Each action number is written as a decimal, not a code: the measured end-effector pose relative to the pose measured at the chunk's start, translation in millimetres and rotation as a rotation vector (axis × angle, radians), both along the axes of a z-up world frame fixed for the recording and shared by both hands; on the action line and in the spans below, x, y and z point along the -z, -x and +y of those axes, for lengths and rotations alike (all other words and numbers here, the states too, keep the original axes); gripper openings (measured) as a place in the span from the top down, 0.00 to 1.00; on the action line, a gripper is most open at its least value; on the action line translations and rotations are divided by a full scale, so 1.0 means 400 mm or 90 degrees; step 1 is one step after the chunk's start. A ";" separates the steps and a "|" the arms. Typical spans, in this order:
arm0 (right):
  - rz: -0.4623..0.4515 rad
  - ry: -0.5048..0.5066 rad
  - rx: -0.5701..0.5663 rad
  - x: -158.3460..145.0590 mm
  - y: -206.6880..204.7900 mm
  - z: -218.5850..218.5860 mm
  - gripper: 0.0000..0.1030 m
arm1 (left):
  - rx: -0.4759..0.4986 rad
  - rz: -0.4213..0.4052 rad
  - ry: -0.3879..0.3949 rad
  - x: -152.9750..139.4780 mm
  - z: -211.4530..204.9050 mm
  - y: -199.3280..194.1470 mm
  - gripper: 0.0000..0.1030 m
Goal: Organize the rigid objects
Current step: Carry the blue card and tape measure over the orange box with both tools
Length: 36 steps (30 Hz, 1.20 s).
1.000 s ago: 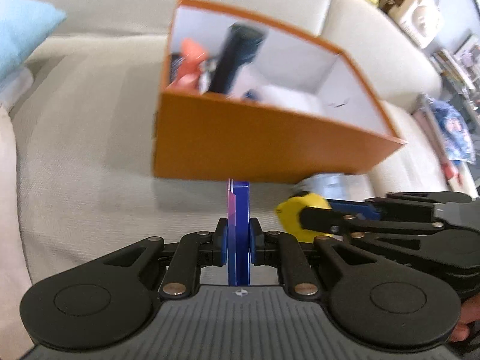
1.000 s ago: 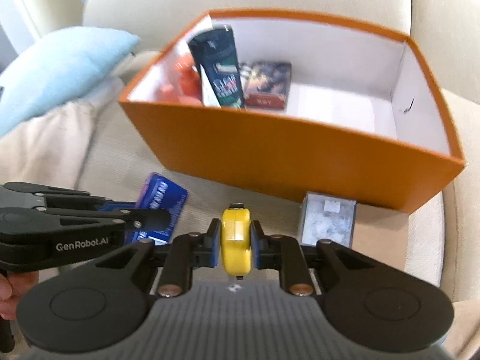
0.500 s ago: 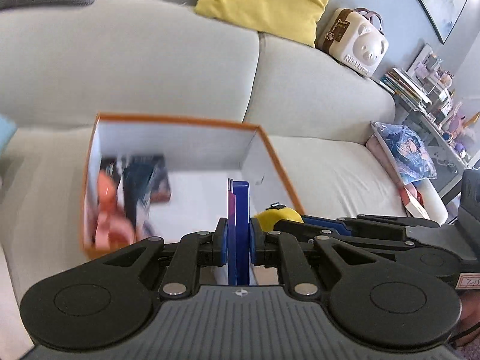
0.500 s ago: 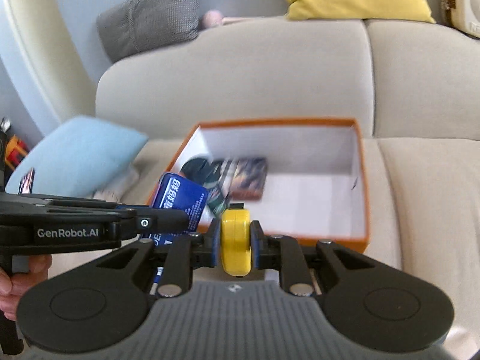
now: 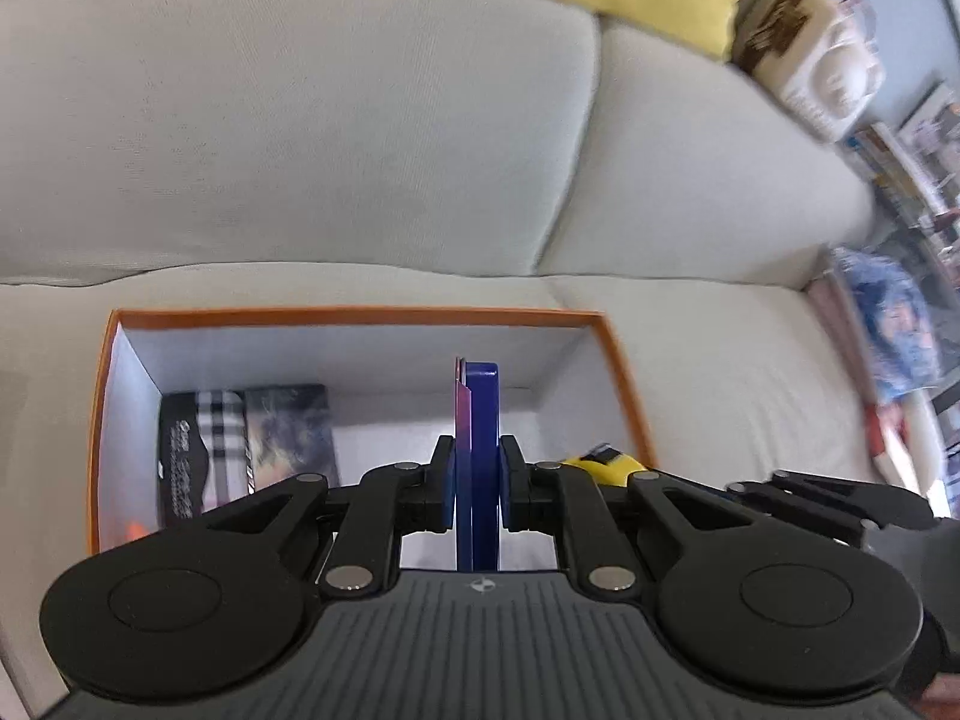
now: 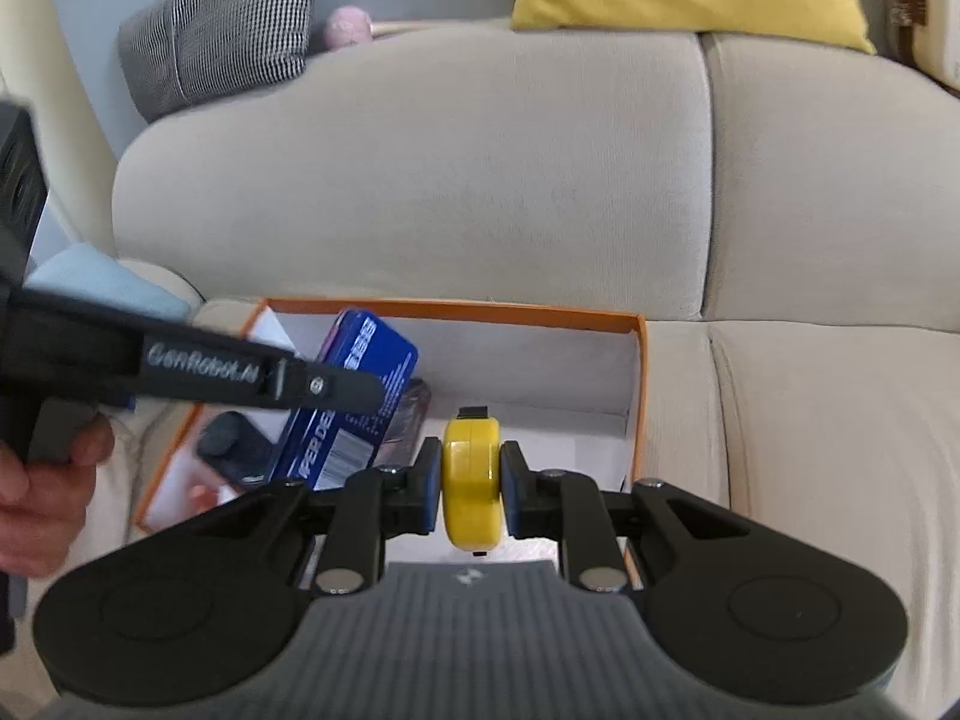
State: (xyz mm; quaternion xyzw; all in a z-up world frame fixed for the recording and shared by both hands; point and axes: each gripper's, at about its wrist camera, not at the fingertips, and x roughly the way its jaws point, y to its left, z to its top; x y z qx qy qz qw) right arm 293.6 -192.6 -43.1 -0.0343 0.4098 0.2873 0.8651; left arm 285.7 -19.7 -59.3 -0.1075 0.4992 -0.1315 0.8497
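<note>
Left tongs (image 5: 475, 483) tight on blue box (image 5: 477, 420) (edge-on) — right tongs (image 6: 471, 483) on yellow tape measure (image 6: 471, 480).

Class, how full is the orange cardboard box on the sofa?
Partly full. The orange cardboard box holds a plaid-patterned pack and a dark picture-printed pack at its left end; bare white floor shows on the right.

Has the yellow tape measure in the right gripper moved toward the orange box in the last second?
Yes. The yellow tape measure, held by the right gripper, has gone from in front of the orange box to over its open interior.
</note>
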 end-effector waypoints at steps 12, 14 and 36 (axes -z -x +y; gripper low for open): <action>-0.005 0.057 -0.037 0.123 -0.115 0.078 0.80 | -0.065 0.128 -0.015 0.203 -0.041 -0.186 0.86; -0.008 0.066 -0.042 0.136 -0.122 0.086 0.80 | -0.070 0.147 -0.023 0.229 -0.036 -0.199 0.86; 0.034 0.073 -0.032 0.191 -0.130 0.111 0.80 | -0.025 0.124 -0.171 0.218 -0.051 -0.173 0.78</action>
